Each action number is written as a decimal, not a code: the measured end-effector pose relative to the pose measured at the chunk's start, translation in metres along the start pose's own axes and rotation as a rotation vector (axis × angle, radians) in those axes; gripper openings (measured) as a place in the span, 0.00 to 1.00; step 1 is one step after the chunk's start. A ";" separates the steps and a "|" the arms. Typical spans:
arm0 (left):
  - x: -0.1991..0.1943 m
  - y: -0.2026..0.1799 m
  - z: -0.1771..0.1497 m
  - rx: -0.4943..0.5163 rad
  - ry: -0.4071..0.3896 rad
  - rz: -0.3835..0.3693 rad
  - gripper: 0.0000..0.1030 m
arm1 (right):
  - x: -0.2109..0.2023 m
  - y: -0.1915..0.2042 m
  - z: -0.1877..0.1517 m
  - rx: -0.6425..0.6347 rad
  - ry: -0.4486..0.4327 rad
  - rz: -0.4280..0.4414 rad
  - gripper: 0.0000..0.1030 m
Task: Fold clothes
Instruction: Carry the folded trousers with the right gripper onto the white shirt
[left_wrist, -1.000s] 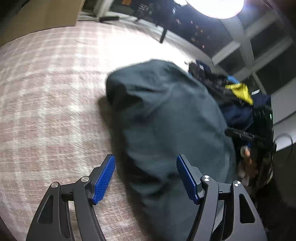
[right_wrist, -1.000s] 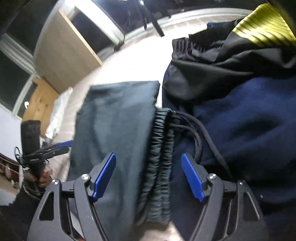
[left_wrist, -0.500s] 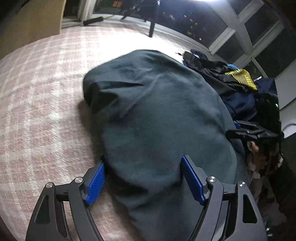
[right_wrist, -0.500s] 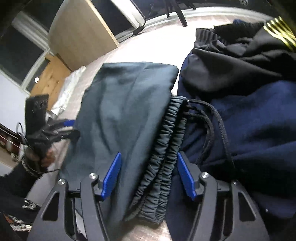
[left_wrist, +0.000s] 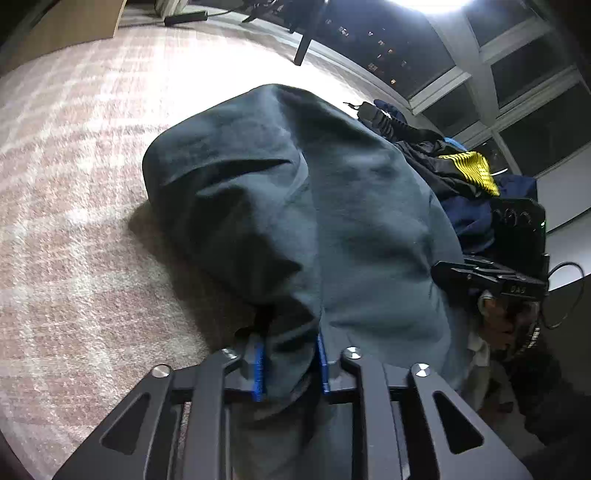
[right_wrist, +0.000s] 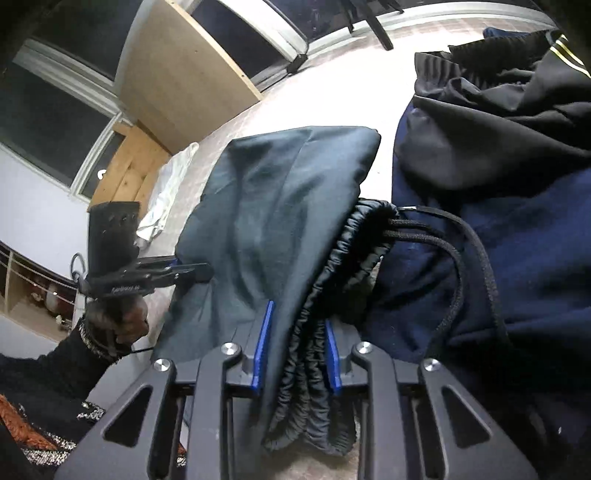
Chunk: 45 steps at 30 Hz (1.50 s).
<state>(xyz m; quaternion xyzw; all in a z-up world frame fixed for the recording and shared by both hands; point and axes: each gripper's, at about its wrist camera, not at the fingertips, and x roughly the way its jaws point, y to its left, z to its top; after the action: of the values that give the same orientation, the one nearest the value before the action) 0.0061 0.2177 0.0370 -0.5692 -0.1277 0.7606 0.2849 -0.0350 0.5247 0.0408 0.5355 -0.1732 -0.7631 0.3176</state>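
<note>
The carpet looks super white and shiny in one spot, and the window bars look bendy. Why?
Left wrist view: a bright lamp at the top edge washes out the checked carpet below it, and the dark green garment throws a shadow to its left. The fisheye lens bows the window frames. Right wrist view: the same glare whitens the floor, and the wooden panel looks curved.

1. Support: pink-and-white plaid carpet (left_wrist: 74, 206), lit bright at the far end.
2. Dark grey-green trousers (left_wrist: 303, 206) lie folded on it, gathered waistband (right_wrist: 347, 258) at one edge.
3. Just beside that waistband, touching it: a navy garment (right_wrist: 517, 258), with a black one (right_wrist: 498, 122) heaped on its far part.
4. Beyond the trousers' opposite side: white cloth (right_wrist: 166, 195) near the wooden board (right_wrist: 181, 74).
</note>
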 end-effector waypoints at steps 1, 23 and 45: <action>0.000 0.000 0.000 0.003 -0.004 0.005 0.18 | 0.002 -0.002 -0.001 0.006 0.002 -0.016 0.25; -0.100 -0.010 0.018 0.077 -0.214 -0.012 0.09 | -0.012 0.116 0.015 -0.024 -0.197 0.029 0.20; -0.391 0.272 -0.025 -0.033 -0.455 0.332 0.09 | 0.263 0.418 0.155 -0.212 -0.095 0.196 0.20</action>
<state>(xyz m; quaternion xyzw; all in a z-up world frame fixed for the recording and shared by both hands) 0.0255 -0.2310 0.1982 -0.4015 -0.1058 0.9030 0.1107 -0.1128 0.0281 0.1638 0.4426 -0.1582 -0.7670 0.4369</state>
